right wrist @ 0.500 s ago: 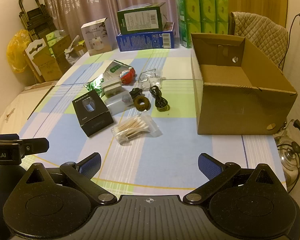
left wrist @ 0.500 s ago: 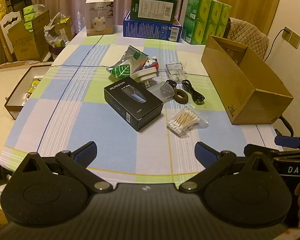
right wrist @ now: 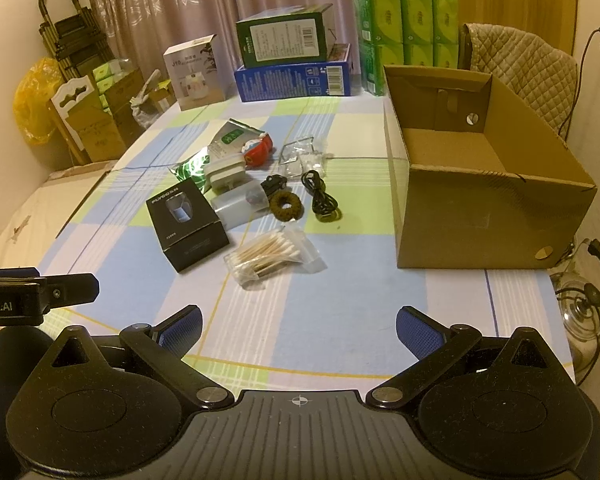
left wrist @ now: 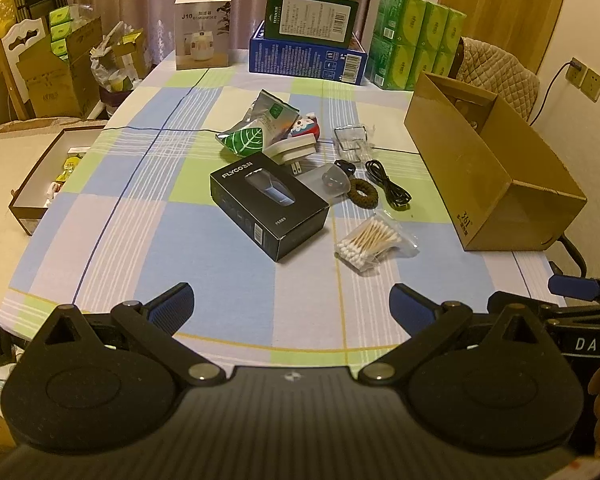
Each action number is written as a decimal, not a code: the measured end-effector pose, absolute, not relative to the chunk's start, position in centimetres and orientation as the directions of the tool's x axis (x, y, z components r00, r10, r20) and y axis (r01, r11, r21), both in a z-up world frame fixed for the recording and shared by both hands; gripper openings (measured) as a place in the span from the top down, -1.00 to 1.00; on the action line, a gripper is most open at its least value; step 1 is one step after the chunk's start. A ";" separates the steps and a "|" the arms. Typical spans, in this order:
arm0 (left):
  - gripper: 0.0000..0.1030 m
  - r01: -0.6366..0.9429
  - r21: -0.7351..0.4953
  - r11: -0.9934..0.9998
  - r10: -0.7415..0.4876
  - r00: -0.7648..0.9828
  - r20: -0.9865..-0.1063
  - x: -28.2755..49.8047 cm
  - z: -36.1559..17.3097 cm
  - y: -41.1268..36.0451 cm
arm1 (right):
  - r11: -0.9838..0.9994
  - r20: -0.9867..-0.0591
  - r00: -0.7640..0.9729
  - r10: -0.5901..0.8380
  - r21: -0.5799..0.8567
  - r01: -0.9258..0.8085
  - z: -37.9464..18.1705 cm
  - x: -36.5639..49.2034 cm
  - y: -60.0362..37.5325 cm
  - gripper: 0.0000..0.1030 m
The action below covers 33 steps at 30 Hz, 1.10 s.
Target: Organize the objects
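Note:
A black shaver box [left wrist: 268, 204] [right wrist: 187, 224] lies mid-table beside a bag of cotton swabs [left wrist: 370, 242] [right wrist: 270, 256], a brown hair tie [left wrist: 363, 192] [right wrist: 286, 206], a black cable [left wrist: 388, 184] [right wrist: 320, 196], a green leaf pouch [left wrist: 256, 128] [right wrist: 216, 148], a white plug [left wrist: 294, 148] and a red figurine [left wrist: 306, 128] [right wrist: 258, 150]. An empty open cardboard box [left wrist: 488, 184] [right wrist: 480, 208] stands at the right. My left gripper [left wrist: 290, 308] and right gripper [right wrist: 298, 326] hang open over the near table edge, holding nothing.
Stacked blue and green cartons [left wrist: 308, 40], a white appliance box [left wrist: 202, 36] and green tissue packs [left wrist: 416, 44] line the far table edge. A padded chair [right wrist: 520, 68] stands behind the cardboard box. An open tray of small items [left wrist: 48, 176] sits off the table's left side.
Both views have crept very slightly closer to the table. No object has moved and both grippers remain open.

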<state>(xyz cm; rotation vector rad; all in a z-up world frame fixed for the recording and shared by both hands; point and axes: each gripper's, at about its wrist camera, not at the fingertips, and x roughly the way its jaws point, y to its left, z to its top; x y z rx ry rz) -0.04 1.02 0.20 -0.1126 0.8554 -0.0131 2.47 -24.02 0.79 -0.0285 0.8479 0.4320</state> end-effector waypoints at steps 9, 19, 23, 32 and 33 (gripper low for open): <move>-0.99 -0.038 -0.112 0.993 -0.060 0.655 -0.753 -0.1 0.2 1.2 | 0.913 -0.732 0.580 0.358 0.143 -0.382 0.8 2.5 -24.0 -0.96; -0.99 -0.041 -0.115 0.993 -0.061 0.655 -0.753 0.0 0.2 1.1 | 0.912 -0.732 0.579 0.358 0.142 -0.384 0.8 2.5 -24.0 -0.96; -0.99 -0.040 -0.114 0.993 -0.060 0.656 -0.753 -0.1 0.2 1.1 | 0.912 -0.732 0.579 0.358 0.143 -0.384 0.8 2.5 -24.0 -0.96; -0.99 -0.041 -0.114 0.993 -0.060 0.654 -0.754 0.1 0.2 1.1 | 0.913 -0.734 0.578 0.357 0.142 -0.383 0.7 2.6 -24.0 -0.96; -0.99 -0.040 -0.115 0.993 -0.061 0.654 -0.754 0.0 0.2 1.1 | 0.912 -0.735 0.577 0.357 0.142 -0.384 0.6 2.6 -24.0 -0.96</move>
